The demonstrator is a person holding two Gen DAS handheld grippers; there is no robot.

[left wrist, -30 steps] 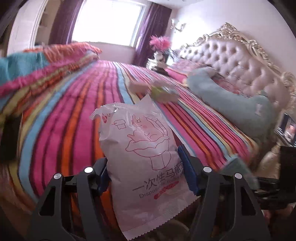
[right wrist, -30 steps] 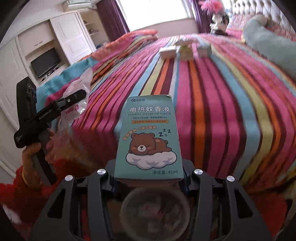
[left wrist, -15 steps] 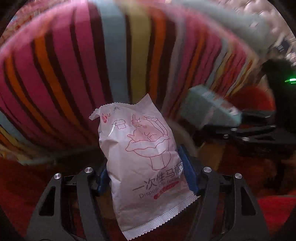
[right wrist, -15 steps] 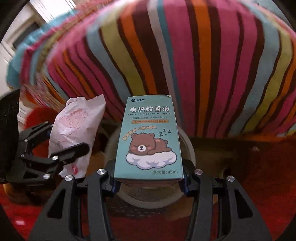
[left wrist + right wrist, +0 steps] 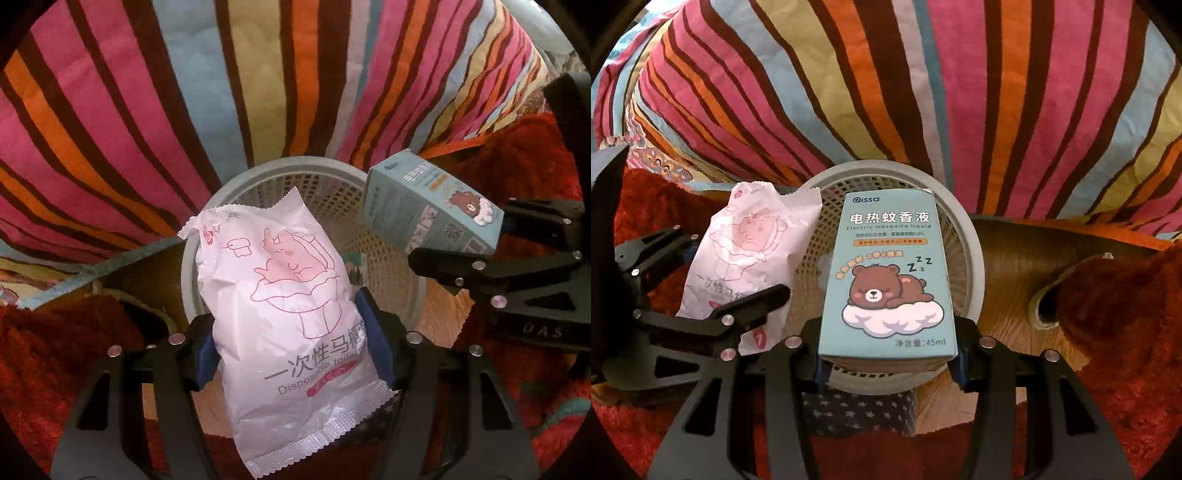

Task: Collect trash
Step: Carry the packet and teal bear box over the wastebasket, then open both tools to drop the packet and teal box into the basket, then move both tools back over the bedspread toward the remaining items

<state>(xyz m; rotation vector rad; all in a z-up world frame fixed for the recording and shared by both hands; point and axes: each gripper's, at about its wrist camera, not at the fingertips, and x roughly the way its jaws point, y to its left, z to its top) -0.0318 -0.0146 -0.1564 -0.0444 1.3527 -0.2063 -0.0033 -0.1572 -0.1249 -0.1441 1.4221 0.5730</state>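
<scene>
While gripped: pink packet puffy | teal box bear-printed

We see the pink-white packet at 6 o'clock over the grey mesh basket, and the teal bear-printed box tilted at its 3 o'clock rim.
</scene>
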